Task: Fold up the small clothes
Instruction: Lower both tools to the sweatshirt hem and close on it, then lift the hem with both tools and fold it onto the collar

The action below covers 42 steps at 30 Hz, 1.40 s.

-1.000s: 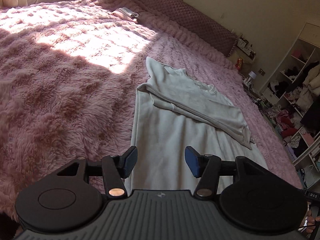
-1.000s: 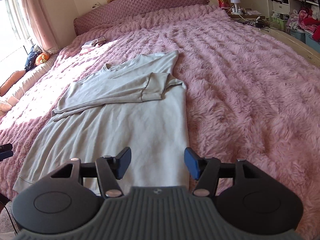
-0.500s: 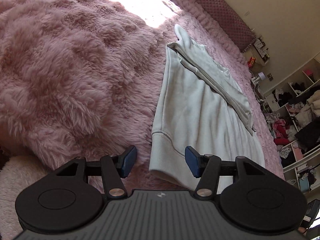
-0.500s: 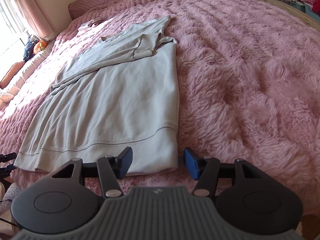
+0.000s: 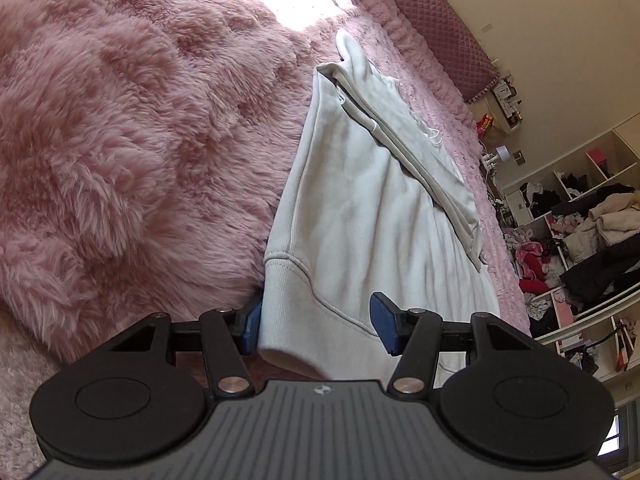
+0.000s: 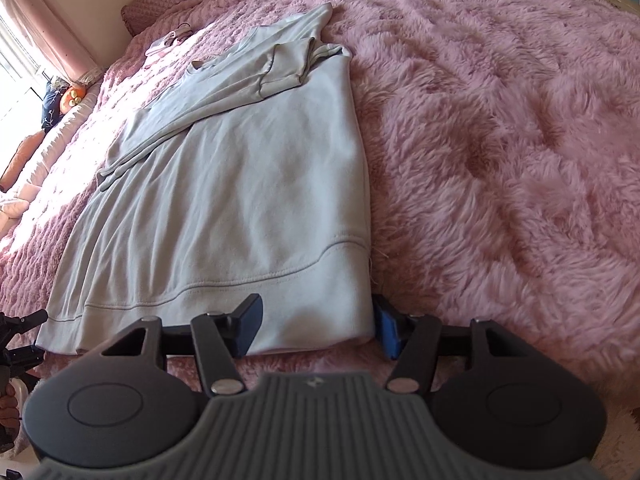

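A pale grey sweatshirt point(image 5: 360, 220) lies flat on the fluffy pink blanket point(image 5: 120, 120), sleeves folded across its chest and its ribbed hem towards me. My left gripper point(image 5: 318, 326) is open and low over the hem's left corner, which sits between the blue pads. The left pad is at the cloth's side edge and the right pad hovers above the hem. In the right wrist view the sweatshirt point(image 6: 240, 200) shows its right hem corner between the pads of my open right gripper point(image 6: 318, 326). The left gripper point(image 6: 20, 340) peeks in at that view's left edge.
A quilted pink headboard point(image 5: 432, 28) runs along the far end of the bed. Open shelves stuffed with clothes point(image 5: 580, 232) stand to the right. A small pale item point(image 6: 172, 38) lies near the headboard, and cushions point(image 6: 68, 96) sit by the sunlit window.
Both grippers have sunk and tilted down from above the sweatshirt's body to its hem. Each hem corner now lies between a pair of pads. The jaws have kept their width.
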Each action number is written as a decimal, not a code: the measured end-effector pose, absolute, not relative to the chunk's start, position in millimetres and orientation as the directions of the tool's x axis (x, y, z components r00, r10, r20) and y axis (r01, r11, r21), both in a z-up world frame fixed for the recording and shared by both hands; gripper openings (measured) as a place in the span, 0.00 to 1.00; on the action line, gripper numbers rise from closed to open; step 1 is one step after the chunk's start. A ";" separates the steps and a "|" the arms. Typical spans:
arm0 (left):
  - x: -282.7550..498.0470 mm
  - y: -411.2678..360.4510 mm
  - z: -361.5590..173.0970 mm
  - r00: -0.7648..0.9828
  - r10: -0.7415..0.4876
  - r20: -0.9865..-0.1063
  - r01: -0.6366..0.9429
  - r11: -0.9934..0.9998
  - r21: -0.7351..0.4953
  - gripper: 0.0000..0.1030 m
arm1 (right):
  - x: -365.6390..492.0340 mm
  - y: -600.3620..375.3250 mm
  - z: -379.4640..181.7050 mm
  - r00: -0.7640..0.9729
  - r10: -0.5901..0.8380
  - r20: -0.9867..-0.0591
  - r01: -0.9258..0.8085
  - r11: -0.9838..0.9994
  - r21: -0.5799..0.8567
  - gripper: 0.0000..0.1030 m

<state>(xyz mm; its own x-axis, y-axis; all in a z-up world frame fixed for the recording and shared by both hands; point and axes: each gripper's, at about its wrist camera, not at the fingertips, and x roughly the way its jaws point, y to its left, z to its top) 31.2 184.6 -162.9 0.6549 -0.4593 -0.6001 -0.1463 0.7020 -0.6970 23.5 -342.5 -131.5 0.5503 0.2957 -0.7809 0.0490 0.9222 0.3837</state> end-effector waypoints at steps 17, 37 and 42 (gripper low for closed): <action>48.2 165.2 -163.8 0.626 -0.505 -0.594 -0.135 0.681 -0.720 0.62 | 20.6 -336.5 -125.5 0.563 0.295 -0.772 0.021 0.928 0.371 0.55; 41.2 168.1 -157.8 0.616 -0.506 -0.604 -0.103 0.708 -0.699 0.10 | 21.0 -342.5 -118.5 0.527 0.333 -0.782 0.037 0.910 0.413 0.34; 37.5 170.0 -161.0 0.622 -0.510 -0.594 -0.107 0.696 -0.710 0.10 | 34.0 -347.5 -117.0 0.546 0.339 -0.766 0.098 0.882 0.461 0.34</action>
